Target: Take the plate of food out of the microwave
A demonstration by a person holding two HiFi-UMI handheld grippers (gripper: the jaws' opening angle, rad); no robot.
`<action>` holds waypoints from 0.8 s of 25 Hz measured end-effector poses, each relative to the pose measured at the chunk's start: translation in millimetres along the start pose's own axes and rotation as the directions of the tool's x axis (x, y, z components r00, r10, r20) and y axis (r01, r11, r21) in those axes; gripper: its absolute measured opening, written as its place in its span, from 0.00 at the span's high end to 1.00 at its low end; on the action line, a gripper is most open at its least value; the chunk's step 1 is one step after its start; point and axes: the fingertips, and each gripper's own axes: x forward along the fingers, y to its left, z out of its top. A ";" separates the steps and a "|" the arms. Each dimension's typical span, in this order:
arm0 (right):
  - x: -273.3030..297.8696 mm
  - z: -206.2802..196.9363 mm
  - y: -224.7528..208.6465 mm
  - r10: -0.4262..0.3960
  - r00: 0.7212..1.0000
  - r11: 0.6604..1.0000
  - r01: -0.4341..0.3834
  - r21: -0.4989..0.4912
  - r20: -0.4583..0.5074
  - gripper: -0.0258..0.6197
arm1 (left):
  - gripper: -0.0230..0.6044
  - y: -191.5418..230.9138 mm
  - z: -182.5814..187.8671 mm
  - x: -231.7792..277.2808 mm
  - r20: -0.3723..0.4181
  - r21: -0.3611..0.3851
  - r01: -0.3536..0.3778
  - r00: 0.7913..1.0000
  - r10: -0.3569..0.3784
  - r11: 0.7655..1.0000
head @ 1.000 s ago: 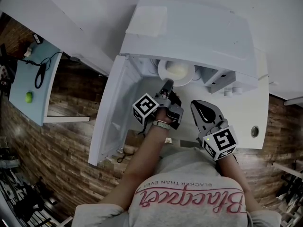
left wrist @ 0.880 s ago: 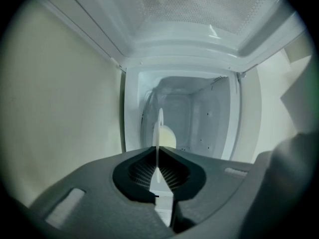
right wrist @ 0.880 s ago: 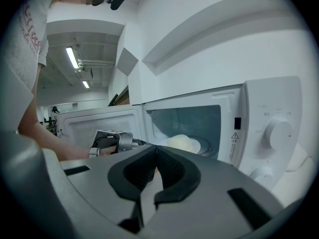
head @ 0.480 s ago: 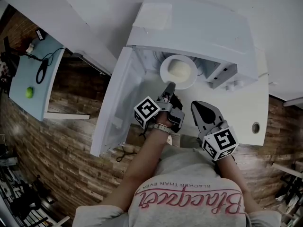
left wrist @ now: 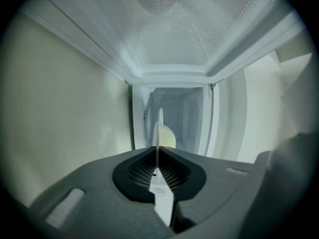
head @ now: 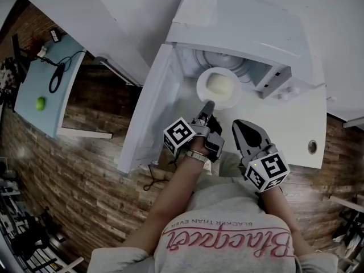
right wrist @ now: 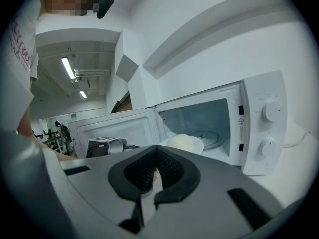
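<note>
The white microwave sits on a white counter in the upper middle of the head view, its door swung wide toward the left of the frame. The plate is at the mouth of the oven, just below the dark cavity in the picture, with a pale mound of food on it. The left tongs reach up from the lower middle and are clamped on the plate's near rim. In the left gripper view the plate shows edge-on as a thin white line pinched between the dark pads, with the food bulging to its right. The right tongs hang just right of the left ones, over the counter's front edge and apart from the plate. Their jaws are drawn together with nothing between them. In the right gripper view the plate is just left of the glass turntable, and two knobs stand on the panel at the right.
</note>
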 end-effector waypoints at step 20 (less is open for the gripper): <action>-25.8 9.8 44.4 -0.077 0.997 0.997 0.077 -0.002 0.017 0.94 | 0.93 -6.6 -18.9 -60.7 -0.052 0.007 0.026 0.998 -0.026 1.000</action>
